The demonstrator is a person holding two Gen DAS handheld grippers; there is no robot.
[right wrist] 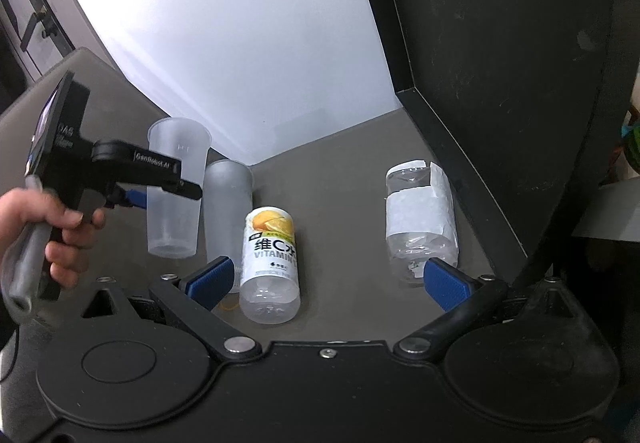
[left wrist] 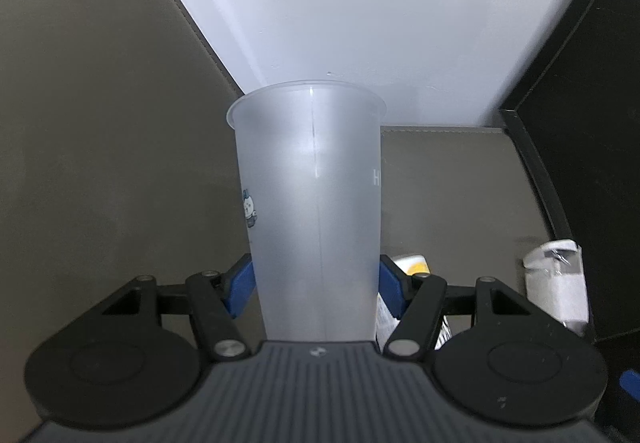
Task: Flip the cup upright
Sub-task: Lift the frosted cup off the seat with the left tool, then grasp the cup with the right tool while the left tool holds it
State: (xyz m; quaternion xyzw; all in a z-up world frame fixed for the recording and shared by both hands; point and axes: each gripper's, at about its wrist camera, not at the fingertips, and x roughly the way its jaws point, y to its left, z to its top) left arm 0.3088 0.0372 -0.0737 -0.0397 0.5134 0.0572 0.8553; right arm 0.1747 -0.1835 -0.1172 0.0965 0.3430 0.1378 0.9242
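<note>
A frosted translucent plastic cup point(left wrist: 312, 203) stands mouth up between the blue pads of my left gripper point(left wrist: 316, 285), which is shut on its lower body. In the right wrist view the same cup point(right wrist: 176, 187) is held upright a little above the grey table by the left gripper point(right wrist: 140, 195). A second frosted cup point(right wrist: 228, 211) stands mouth down on the table just right of it. My right gripper point(right wrist: 328, 279) is open and empty, low over the table's near side.
A vitamin C bottle point(right wrist: 272, 259) lies on its side in front of the right gripper. A clear bottle with a white label point(right wrist: 420, 219) lies to the right, near a black panel point(right wrist: 500, 63). A white wall point(right wrist: 240, 43) is behind.
</note>
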